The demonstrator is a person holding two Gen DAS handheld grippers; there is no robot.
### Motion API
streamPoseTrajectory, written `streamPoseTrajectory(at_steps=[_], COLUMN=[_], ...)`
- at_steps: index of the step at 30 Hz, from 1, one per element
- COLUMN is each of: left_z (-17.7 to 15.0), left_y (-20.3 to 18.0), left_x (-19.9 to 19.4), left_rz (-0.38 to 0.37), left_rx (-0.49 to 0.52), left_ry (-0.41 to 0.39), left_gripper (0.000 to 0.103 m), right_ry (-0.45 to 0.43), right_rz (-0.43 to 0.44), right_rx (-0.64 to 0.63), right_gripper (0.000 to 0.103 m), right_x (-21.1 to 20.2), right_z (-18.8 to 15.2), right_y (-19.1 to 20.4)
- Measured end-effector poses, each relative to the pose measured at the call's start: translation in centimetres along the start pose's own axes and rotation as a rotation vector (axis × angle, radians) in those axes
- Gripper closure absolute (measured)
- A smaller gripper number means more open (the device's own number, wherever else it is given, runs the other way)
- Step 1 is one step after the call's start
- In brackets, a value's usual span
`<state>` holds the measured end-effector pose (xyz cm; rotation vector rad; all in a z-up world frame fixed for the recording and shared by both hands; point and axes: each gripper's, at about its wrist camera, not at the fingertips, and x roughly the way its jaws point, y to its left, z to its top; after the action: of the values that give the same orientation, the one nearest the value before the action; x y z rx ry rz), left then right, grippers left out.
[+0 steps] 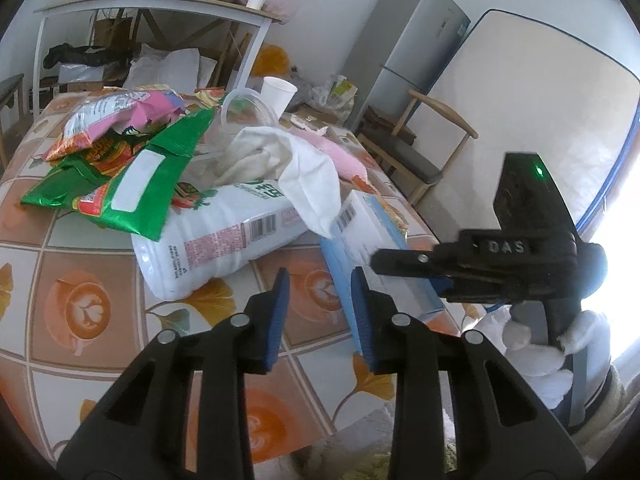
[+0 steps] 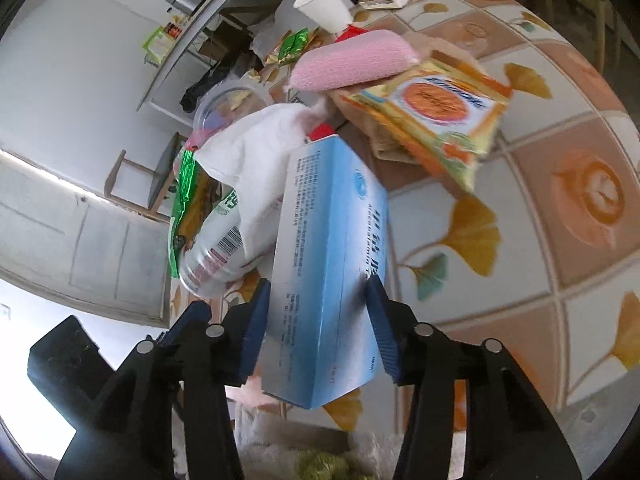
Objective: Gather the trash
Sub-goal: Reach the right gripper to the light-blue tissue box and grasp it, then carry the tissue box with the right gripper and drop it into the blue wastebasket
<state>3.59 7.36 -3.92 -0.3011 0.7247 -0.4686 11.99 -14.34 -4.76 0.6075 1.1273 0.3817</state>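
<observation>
A blue and white carton lies at the near edge of the tiled table; it also shows in the left wrist view. My right gripper straddles its near end, pads at both sides, closed on it. My left gripper is open and empty just left of the carton. A white plastic bottle, a white cloth, green snack bags and a pink packet lie in a heap behind.
A paper cup, a clear tub, a pink sponge and an orange sachet lie further back. A chair and fridge stand right of the table. A shelf table stands behind.
</observation>
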Motion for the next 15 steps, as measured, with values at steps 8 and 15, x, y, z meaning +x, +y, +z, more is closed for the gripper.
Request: streamPoseTrajectory(at_steps=[8,15], left_z=[0.6,4.1], left_y=[-0.1,-0.1], left_x=[-0.1,0.9], left_rz=[0.019,0.090], left_rx=[-0.022,-0.078], left_ry=[-0.003,-0.032], left_gripper=[0.070,0.042], right_ry=[-0.034,-0.069], right_rz=[0.005,-0.021], right_rx=[0.046,0.093], right_gripper=[0.063,0.070], right_x=[-3.4,-5.3], right_z=[-1.6,-2.1], right_y=[-2.8,-5.1])
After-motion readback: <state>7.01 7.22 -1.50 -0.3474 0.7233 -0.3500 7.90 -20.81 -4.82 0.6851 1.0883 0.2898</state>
